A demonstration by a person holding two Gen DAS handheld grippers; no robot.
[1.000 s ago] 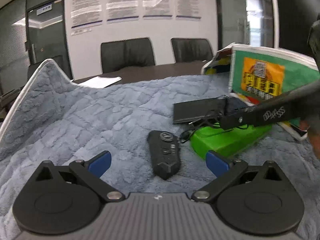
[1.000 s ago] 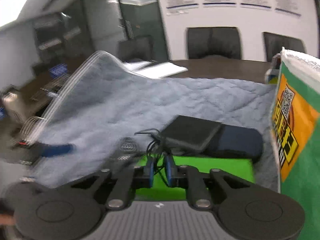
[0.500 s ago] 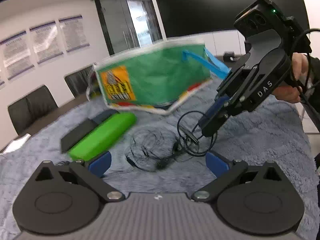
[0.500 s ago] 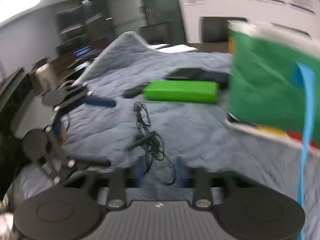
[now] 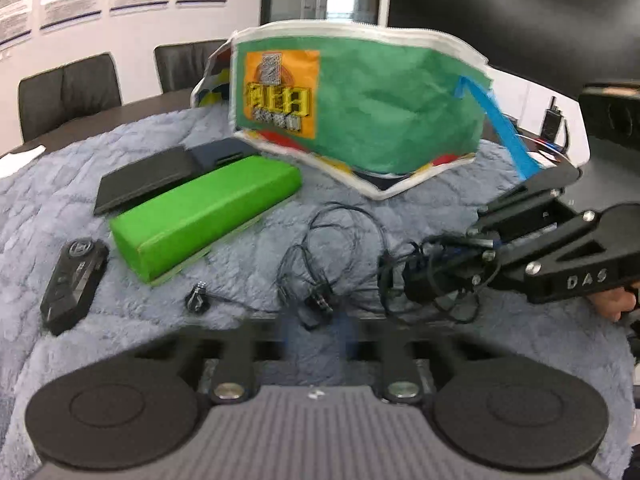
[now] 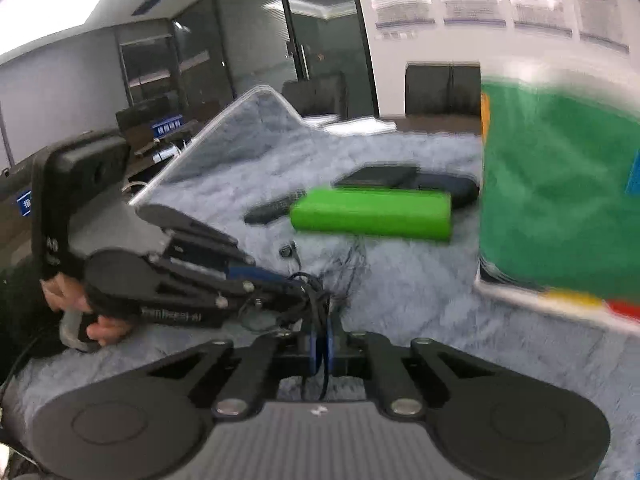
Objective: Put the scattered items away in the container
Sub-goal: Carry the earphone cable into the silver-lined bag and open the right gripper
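A tangled black earphone cable [image 5: 332,264] lies on the grey-blue blanket [image 5: 60,168] in front of the green bag [image 5: 360,112]. My right gripper [image 6: 320,344] is shut on one end of the cable [image 6: 316,304]; it shows at the right in the left wrist view [image 5: 424,280]. My left gripper [image 5: 316,332] is blurred, its fingers close together over the cable near me; in the right wrist view [image 6: 296,286] it meets the cable beside the right gripper's tips. A green box [image 5: 204,212], a black remote [image 5: 74,280] and a black flat case [image 5: 148,180] lie at the left.
A dark blue case [image 5: 218,152] lies behind the green box, against the bag. The bag's blue strap [image 5: 500,128] hangs down its right side. Office chairs [image 5: 68,92] and a dark table stand beyond the blanket.
Both grippers have swung from the green box area to the cable. The right gripper has stayed shut on the cable and dragged it out. The left gripper's fingers have closed in from wide open.
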